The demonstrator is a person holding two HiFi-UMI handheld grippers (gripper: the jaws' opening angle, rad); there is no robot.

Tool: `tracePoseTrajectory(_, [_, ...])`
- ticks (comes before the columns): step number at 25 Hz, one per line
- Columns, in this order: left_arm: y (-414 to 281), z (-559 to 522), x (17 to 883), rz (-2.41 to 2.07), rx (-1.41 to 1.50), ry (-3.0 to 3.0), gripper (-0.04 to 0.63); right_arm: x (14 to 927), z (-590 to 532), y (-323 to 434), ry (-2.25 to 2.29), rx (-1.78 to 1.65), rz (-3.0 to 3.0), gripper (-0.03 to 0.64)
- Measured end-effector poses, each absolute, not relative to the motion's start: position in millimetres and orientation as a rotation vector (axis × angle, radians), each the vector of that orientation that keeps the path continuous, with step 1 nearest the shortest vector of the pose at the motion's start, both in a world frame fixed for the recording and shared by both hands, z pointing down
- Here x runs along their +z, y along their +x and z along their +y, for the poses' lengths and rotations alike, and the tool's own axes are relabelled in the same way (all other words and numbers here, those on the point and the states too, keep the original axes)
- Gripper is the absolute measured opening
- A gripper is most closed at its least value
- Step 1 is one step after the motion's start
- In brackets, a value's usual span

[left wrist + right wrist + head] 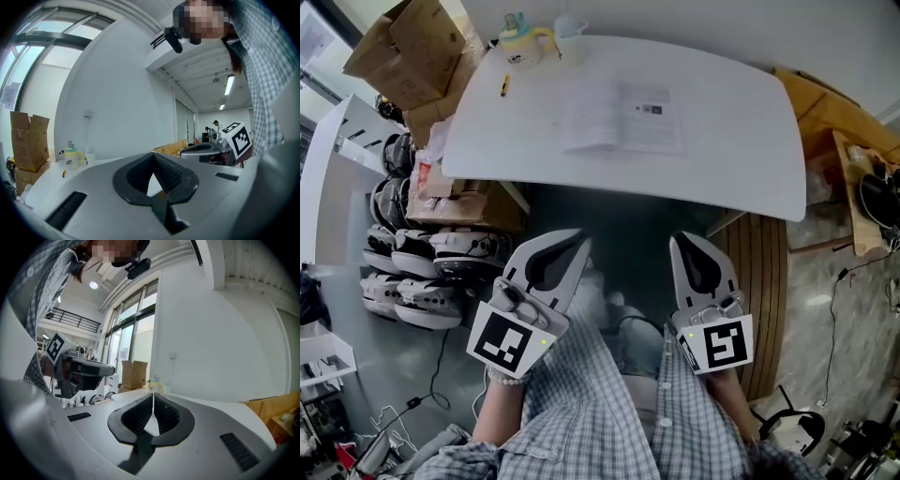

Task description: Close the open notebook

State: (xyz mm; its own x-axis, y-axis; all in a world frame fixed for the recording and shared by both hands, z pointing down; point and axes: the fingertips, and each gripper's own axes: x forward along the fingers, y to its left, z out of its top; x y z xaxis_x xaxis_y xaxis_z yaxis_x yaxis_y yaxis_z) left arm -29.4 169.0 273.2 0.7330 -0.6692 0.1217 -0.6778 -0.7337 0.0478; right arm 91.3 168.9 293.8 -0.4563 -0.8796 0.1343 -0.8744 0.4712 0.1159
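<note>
The open notebook [623, 117] lies flat near the middle of the white table [741, 141], well apart from both tools. The left hand-held gripper [577, 241] and right hand-held gripper [677, 239] hang over the person's lap, each with its jaws pressed together and holding nothing. Because the cover lies flush on the table, a closed tip may well skid over the paper instead of getting under an edge, creasing a page or shoving the notebook toward the yellow jug [520, 45] and pen [504, 86].
</note>
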Motion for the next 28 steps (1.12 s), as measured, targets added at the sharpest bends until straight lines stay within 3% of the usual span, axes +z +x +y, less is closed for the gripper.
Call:
tracePoseTrajectory(22, [-33,42,286,-0.937,0.149,2.862,0.006,296,48,78,1.579,-0.047,-2.446,0.025])
tracePoseTrajectory(28, [-41,-3,274,-0.911,0.029,2.875,0.006,295,14,72,1.598,-0.058,-2.413,0.025])
